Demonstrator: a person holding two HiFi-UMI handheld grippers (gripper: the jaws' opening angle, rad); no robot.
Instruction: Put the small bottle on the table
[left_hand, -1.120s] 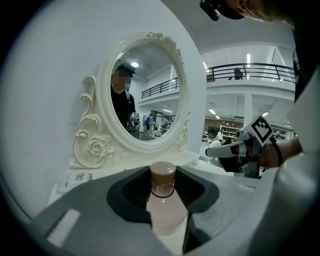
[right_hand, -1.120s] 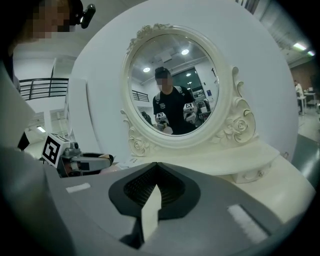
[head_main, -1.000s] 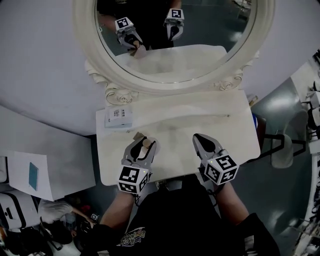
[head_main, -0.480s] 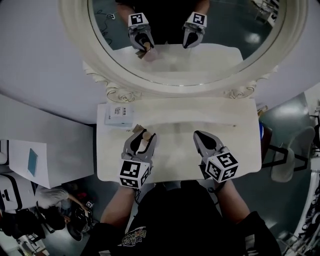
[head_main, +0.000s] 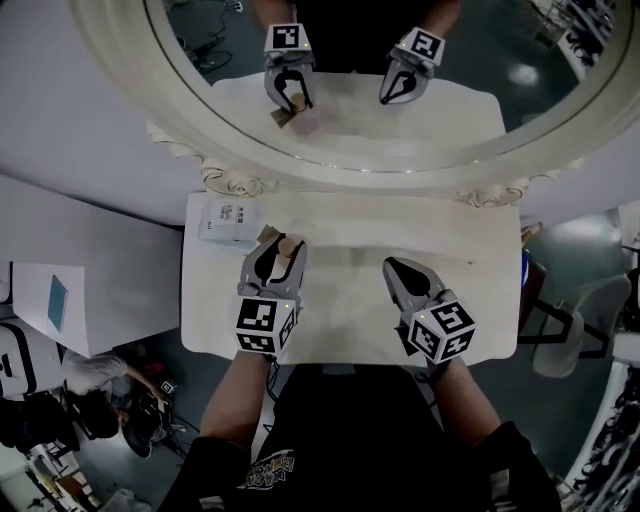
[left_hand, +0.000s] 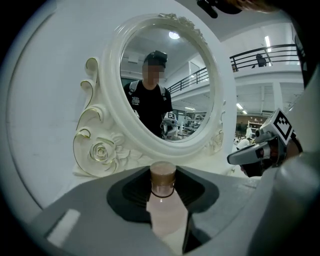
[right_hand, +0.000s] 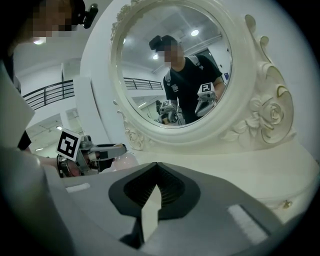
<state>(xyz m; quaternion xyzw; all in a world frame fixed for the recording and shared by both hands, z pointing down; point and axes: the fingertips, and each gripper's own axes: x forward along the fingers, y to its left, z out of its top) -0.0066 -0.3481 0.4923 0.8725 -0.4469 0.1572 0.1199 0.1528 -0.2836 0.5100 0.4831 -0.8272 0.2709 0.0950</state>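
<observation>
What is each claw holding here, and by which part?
Left claw grips the small bottle by its body, cap poking out; right claw holds nothing.

The person wears a black short-sleeved T-shirt with yellowish print low on the front. The left gripper and right gripper are grey with dark ribbed pads, each bearing a white cube (black square markers on its faces).

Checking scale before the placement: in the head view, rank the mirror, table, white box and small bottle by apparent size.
1. mirror, cropped at the top yet widest.
2. table.
3. white box.
4. small bottle, partly hidden in the left hand-held gripper; only its top shows.
</observation>
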